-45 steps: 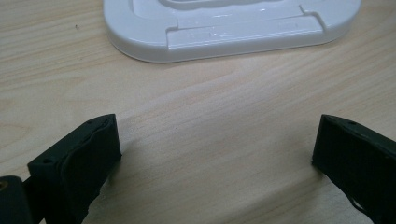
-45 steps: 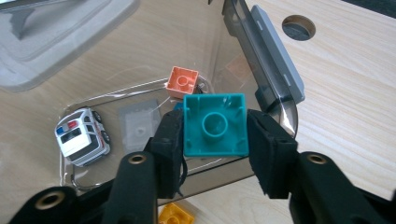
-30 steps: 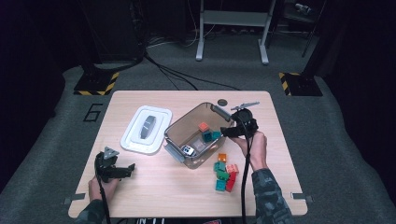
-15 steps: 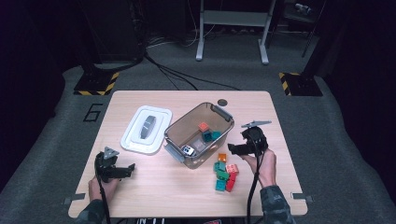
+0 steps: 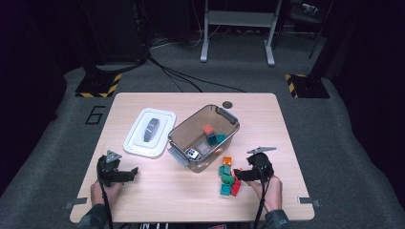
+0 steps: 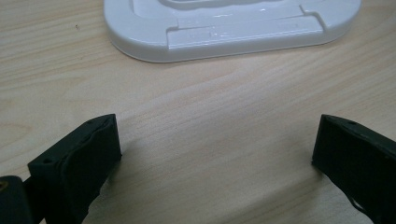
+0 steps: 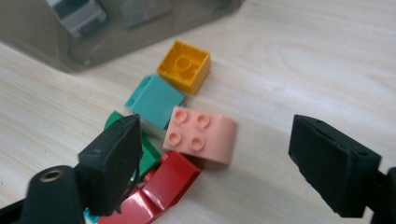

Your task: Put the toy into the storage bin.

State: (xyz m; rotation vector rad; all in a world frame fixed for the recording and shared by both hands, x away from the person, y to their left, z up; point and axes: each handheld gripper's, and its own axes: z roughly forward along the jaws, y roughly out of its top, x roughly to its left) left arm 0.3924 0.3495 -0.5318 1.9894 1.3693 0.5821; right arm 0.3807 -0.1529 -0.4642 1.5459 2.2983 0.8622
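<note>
Pink brick [image 7: 201, 135], lying in the loose pile at 5 o'clock of the bin [image 5: 224, 136] on the tabletop [image 5: 286, 129], sits between the wide-open, empty right claw [image 7: 229, 163], whose left jaw could snag the touching red brick [image 7: 161, 191].

this looks like a lab or recording studio rather than a home. a lone wooden table [image 5: 191, 195] stands on grey carpet [image 5: 62, 148] marked with a painted number 6 [image 5: 95, 115], ringed by black curtains. black-and-yellow hazard-taped bases [image 5: 98, 86] sit at both sides, cables [image 5: 181, 76] run across the floor, and a grey metal stand [image 5: 237, 28], possibly an equipment frame, rises behind.
</note>
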